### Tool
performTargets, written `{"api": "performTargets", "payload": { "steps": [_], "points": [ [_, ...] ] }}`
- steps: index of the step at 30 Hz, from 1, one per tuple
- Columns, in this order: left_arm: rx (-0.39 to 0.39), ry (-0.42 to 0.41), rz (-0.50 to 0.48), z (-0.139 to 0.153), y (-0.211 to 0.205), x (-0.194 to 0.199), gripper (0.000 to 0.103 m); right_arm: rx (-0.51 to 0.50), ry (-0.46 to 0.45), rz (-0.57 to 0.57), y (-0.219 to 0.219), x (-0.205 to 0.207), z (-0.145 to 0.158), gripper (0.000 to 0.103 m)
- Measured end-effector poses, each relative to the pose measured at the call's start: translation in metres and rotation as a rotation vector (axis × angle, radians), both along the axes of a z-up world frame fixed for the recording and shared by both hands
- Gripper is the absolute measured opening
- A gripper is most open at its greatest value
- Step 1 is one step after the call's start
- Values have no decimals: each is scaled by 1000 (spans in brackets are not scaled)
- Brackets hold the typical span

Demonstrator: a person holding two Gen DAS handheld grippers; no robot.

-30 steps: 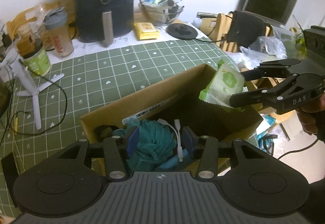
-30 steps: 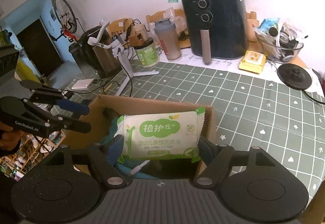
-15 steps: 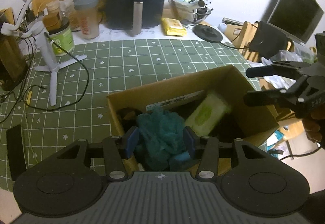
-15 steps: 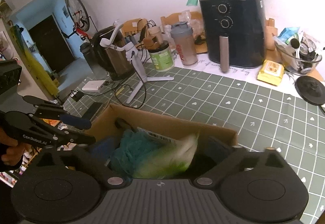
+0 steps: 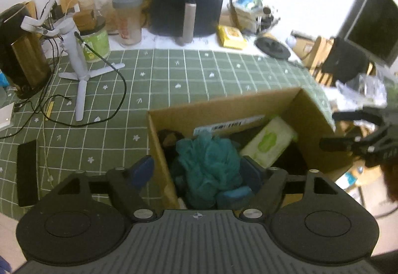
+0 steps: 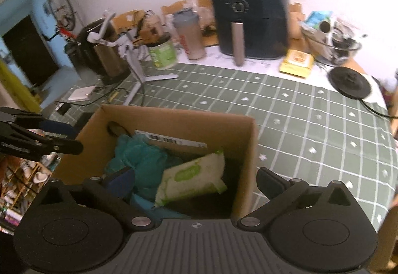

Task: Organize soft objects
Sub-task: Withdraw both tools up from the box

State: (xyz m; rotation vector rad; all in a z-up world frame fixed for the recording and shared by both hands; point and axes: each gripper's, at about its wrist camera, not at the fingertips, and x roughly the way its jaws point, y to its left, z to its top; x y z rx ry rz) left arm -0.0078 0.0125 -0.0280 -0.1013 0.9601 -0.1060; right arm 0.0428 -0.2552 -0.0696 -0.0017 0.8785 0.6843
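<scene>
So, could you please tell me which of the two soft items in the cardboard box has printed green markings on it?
The white wipes pack, lying tilted at the box's right side; the teal mesh puff beside it is plain, crumpled netting.

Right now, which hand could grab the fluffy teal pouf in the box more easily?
Probably left. The left gripper is opening right around the teal pouf; the right gripper sits over the wipes pack.
</scene>
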Motion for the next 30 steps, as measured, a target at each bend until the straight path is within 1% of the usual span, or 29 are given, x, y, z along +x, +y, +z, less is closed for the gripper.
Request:
{"api": "performTargets", "payload": {
  "steps": [2,4,6,7,10,13,15,17,18,23,24,25,27,29,30],
  "points": [
    [-4,-24,4,4,-4,-1,77,-3,-14,-21,-1,-7,3,103],
    [8,-46,6,8,-9,-3,86,-18,-26,-46,-2,-12,5,103],
    [24,-37,8,9,-15,-4,101,-37,-37,-70,-2,-17,8,103],
    [32,-34,12,10,-17,-5,103,-44,-43,-81,-1,-19,9,103],
    [73,-45,19,13,-24,-9,103,-76,-62,-99,1,-27,13,103],
    [132,-45,41,15,-29,-11,103,-100,-91,-90,4,-36,16,103],
    [150,-54,48,17,-32,-12,103,-168,-134,-112,11,-43,19,103],
    [176,-66,37,20,-35,-13,103,-227,-202,-131,17,-53,21,103],
    [192,-66,23,22,-38,-13,103,-238,-231,-135,19,-58,23,103],
    [244,-63,-5,26,-46,-15,103,-294,-291,-178,27,-76,27,103],
    [247,-59,-6,26,-46,-16,103,-307,-295,-186,30,-79,28,103],
    [244,-56,-8,26,-46,-16,103,-323,-281,-198,32,-81,28,103],
    [249,-59,-21,27,-46,-19,103,-325,-240,-209,34,-84,28,103],
    [262,-47,-19,27,-46,-23,103,-309,-173,-226,36,-85,25,103],
    [251,-38,-22,27,-44,-25,103,-304,-134,-235,36,-85,25,103]
  ]
}}
